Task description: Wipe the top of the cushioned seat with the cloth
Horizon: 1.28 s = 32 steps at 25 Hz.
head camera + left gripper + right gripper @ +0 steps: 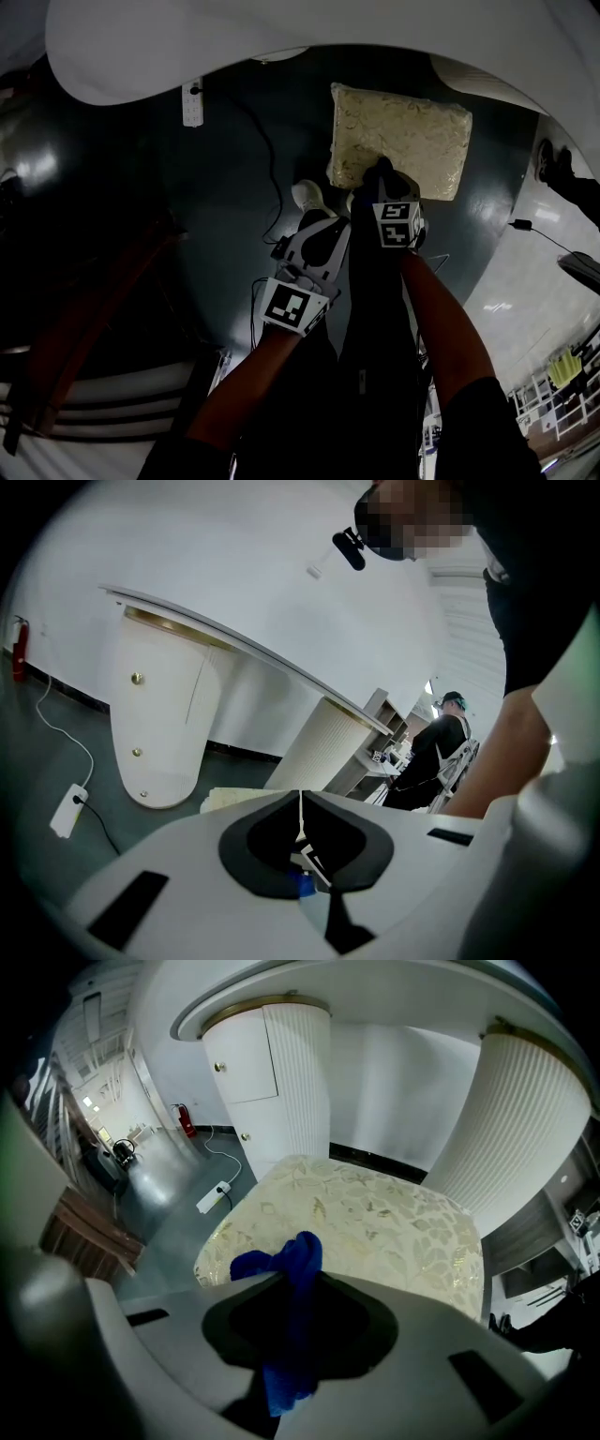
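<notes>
Right tongs (298, 1290): closed on the cloth (286, 1262). In your right gripper view the two jaws squeeze it between them.
Cloth: blue and bunched. One lump stands out in front of the jaw tips, and one end hangs down behind them.
Seat (375, 1213): a square cushion with a cream cover and a pale gold leaf pattern. It stands on the dark floor (216, 178), right in front of your right tongs.
Cloth and seat: the lump of cloth is over the near edge of the seat, towards its left corner. I cannot tell if it touches the cover.
Head view: your right tongs reach over the near left corner of the seat. The cloth is hidden under them there.
Left tongs (300, 803): closed, with nothing between the jaws; only a thin line shows where they meet.
Left tongs, place: over the floor, to the left of your right tongs and nearer to your body, apart from the seat.
Counter (281, 1082): white, with ribbed round legs, standing behind the seat.
Power strip (214, 1196): white, lying on the floor to the left of the seat, with its cable running away from it.
Fire extinguisher (187, 1119): red, far back near the wall.
Person (441, 752): in dark clothes, far off in your left gripper view.
</notes>
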Motion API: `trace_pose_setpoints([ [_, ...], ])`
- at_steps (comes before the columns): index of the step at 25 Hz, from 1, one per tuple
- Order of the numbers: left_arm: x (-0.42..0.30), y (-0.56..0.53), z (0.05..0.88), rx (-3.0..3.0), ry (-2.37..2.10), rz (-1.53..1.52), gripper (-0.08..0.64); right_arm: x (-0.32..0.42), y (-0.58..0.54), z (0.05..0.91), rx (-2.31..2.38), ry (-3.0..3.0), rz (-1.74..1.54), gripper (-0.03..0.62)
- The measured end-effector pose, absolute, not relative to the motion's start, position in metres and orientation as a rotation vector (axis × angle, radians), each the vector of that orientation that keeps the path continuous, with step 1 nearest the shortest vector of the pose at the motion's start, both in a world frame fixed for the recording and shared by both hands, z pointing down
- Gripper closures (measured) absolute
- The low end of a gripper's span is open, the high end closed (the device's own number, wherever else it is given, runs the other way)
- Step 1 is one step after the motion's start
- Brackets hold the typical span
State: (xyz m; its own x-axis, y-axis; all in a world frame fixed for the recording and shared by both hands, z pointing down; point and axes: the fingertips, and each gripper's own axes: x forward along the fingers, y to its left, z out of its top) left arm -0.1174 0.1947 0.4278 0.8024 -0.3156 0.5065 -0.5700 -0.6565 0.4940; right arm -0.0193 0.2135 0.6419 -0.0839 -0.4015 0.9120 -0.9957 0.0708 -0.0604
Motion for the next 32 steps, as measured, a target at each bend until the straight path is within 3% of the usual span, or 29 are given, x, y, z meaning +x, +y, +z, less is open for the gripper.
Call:
trace_pose_setpoints([
  [32,-0.008,0.230,0.434,2.369,-0.396,0.599,0.540,0.112,0.274,0.642,1.584,-1.526,1.057,0.492],
])
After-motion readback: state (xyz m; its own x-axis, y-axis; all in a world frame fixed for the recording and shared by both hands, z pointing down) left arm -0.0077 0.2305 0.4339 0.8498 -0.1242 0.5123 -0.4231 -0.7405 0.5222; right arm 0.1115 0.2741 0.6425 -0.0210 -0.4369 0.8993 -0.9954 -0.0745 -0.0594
